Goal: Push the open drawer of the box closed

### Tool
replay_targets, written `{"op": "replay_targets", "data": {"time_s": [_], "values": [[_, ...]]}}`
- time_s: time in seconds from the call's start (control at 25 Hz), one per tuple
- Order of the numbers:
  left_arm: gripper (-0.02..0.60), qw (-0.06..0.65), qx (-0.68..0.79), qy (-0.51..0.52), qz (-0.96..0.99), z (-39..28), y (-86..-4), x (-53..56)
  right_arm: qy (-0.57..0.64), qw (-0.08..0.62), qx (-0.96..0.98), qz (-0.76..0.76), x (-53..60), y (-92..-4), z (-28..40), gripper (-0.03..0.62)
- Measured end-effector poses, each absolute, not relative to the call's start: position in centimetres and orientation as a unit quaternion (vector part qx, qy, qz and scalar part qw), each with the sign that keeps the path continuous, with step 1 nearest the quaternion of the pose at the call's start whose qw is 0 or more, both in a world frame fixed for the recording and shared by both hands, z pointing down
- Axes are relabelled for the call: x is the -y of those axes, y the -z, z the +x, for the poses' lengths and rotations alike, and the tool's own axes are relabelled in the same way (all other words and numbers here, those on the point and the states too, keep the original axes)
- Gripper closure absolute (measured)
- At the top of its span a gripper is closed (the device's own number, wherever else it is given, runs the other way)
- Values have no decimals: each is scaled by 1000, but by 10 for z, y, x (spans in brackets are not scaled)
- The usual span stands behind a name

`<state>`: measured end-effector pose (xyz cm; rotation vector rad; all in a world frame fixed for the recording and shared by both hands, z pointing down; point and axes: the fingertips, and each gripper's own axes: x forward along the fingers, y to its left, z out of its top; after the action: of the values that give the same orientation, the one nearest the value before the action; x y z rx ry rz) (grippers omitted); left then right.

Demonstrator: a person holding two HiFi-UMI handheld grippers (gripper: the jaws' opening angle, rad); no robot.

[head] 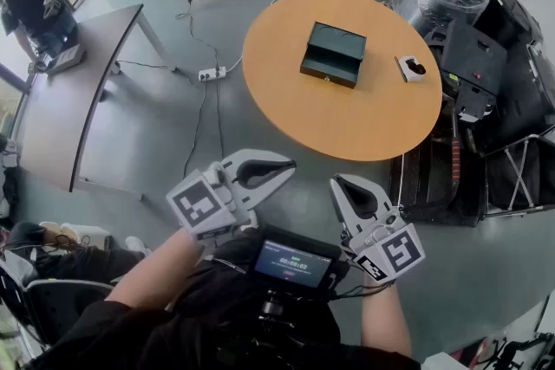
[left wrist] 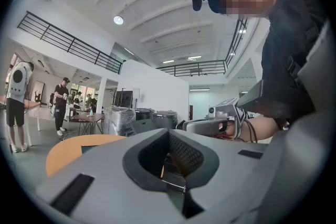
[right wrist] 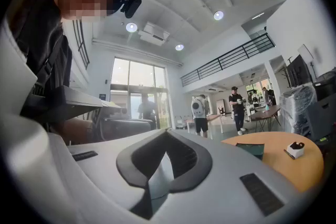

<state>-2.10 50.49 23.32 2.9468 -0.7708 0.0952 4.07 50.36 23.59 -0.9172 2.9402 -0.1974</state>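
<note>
One dark box [head: 333,54] on round table [head: 347,121].

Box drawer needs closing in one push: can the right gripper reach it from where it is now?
Probably not yet. The right gripper, shut, is held near the body, while the box sits far off on the round table. Only floor lies between, so stepping closer should do.

The white item [head: 411,68] near the box [head: 333,54] is too small to identify.
</note>
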Motion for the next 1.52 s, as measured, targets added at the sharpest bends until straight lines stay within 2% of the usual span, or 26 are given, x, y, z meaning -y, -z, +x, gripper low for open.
{"op": "replay_targets", "data": {"time_s": [0.52,1.12,1.52], "values": [[554,31,229,-36,972,-67,-245,-387,76,25,-944,-319,-386,-245,-11,582],[554,46,181,-28,982,-133,-259,-248,95,7,-921,-377,-252,-257,-74,580],[552,60,165,-25,984,-110,-273,-197,110,3,-918,-381,-203,-274,-55,579]]}}
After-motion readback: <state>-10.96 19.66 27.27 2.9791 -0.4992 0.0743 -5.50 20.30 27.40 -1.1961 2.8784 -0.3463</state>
